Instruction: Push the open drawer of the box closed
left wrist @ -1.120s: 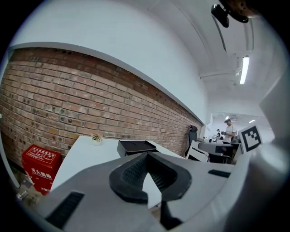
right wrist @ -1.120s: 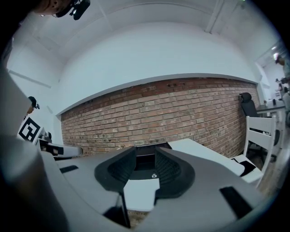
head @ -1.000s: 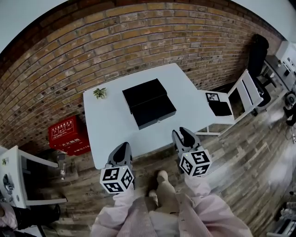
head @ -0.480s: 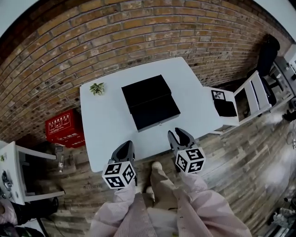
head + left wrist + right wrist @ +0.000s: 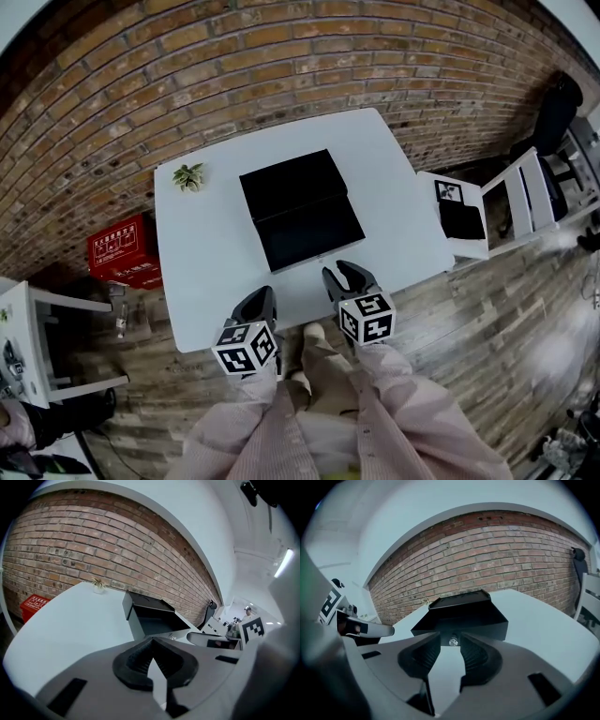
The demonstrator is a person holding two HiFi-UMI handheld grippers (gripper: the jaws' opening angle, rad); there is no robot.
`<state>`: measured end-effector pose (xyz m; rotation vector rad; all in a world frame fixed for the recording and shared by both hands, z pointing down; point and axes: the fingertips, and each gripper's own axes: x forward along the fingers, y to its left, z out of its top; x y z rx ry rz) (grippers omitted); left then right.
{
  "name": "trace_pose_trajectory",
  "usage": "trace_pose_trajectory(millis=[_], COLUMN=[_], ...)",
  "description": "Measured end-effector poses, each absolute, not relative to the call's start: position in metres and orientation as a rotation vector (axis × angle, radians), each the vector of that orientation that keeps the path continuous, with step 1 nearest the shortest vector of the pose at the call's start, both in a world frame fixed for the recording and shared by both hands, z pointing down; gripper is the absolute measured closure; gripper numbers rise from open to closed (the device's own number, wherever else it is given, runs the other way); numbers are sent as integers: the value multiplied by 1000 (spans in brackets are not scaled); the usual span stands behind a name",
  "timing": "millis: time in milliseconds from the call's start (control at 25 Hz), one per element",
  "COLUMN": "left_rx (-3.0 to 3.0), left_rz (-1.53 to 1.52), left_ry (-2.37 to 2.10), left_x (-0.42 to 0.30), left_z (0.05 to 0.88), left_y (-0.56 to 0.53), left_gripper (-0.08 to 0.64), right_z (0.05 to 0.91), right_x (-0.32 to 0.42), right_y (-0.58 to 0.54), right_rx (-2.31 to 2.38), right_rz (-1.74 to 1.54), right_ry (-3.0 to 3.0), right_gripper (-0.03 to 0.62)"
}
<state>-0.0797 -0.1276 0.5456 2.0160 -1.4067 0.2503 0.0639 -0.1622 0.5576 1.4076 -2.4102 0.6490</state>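
White desk (image 5: 202, 248) carries box (image 5: 284, 181), drawer (image 5: 311, 232) open toward 6 o'clock; right hand-held gripper (image 5: 341, 273) jaws parted, left hand-held gripper (image 5: 260, 298) tips together.

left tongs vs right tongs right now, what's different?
Jaws: the left tongs are closed at the tips; the right tongs stand apart with a clear gap.
Aim: the right tongs frame the knob of the drawer in their gap; the left tongs have it off to their right.
Reach: the right tongs sit farther over the table; the left tongs are at its near edge.
Shared: both empty, neither touching the drawer.
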Motion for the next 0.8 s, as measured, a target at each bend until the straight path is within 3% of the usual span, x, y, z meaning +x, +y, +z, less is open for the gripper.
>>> trace_pose_trajectory(millis=[800], left_rx=[1927], left_rz=[272], left_ry=[-1385], left_x=[-71], left_z=[571], left_y=[-136], left_gripper=[566], right_z=[605], right_x=[41], right_y=[-189], right_rx=[1306], right_rz=[727], right_ry=[-2240], right_gripper=[479])
